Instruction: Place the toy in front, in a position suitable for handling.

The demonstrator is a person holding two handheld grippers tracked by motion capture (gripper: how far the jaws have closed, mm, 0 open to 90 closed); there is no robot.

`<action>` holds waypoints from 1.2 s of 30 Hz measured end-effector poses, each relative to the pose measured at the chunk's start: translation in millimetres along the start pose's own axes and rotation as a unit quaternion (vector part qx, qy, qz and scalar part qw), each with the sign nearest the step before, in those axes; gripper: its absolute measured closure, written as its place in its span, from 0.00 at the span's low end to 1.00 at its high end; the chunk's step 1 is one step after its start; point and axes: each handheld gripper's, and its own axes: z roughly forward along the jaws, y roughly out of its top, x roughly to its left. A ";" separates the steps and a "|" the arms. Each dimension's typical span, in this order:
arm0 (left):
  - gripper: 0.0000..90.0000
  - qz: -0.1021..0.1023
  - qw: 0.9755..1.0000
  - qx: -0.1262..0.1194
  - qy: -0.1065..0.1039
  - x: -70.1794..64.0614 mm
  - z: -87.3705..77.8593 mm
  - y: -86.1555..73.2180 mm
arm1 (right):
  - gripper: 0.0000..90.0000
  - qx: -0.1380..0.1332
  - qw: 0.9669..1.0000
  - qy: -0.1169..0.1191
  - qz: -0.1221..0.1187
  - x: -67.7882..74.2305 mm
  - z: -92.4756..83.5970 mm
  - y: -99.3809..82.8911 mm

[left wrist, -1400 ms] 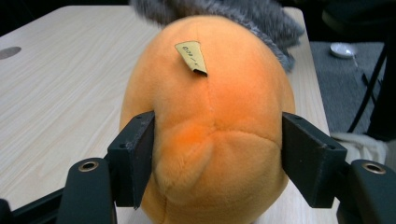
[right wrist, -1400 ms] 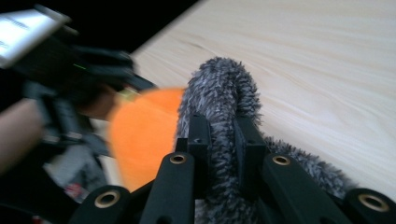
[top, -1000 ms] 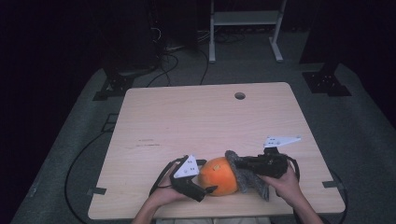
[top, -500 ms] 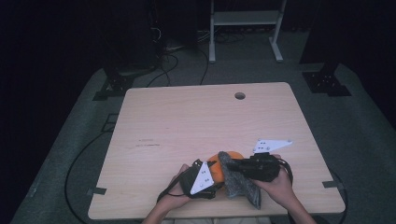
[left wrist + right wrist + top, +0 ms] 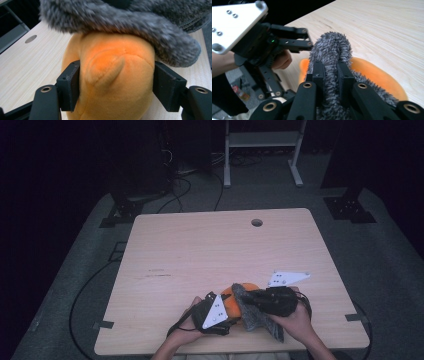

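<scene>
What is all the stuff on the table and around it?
Plush toy: one, orange, near the table's front edge, squeezed between the left tongs.
Furry cloth: one, grey, draped over the plush toy, pinched in the right tongs.
Table: one, light wood, with a round hole near its far edge.
Stand: one, white, on the floor behind the table.
Cables: several, black, on the grey floor.
Left tongs: one, black, shut on the plush toy.
Right tongs: one, black, shut on the furry cloth.
Hands: two, at the front edge.
</scene>
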 end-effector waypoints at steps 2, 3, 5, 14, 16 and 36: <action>0.34 -0.007 1.000 -0.003 -0.004 2.2 -0.9 -0.6 | 0.88 -0.006 1.000 -0.007 0.011 -8.0 -2.8 -1.7; 0.35 -0.010 1.000 -0.004 -0.006 3.2 -1.3 -1.4 | 0.88 -0.010 1.000 -0.009 0.022 -14.0 -4.5 -3.6; 0.35 -0.018 1.000 -0.007 -0.010 5.8 -2.0 -3.8 | 0.88 -0.014 0.999 -0.018 0.045 -27.3 -6.7 -8.6; 0.35 -0.040 0.999 -0.014 -0.010 10.3 -3.4 -6.9 | 0.88 -0.002 0.994 -0.054 0.096 -54.9 -9.6 -20.3; 0.36 -0.060 0.998 -0.026 -0.008 12.3 -4.3 -6.4 | 0.88 -0.003 0.994 -0.056 0.097 -55.2 -9.5 -20.8; 0.40 -0.148 0.986 -0.071 -0.003 32.5 -18.4 -6.6 | 0.88 -0.074 0.988 0.019 0.135 -49.2 -24.5 -14.9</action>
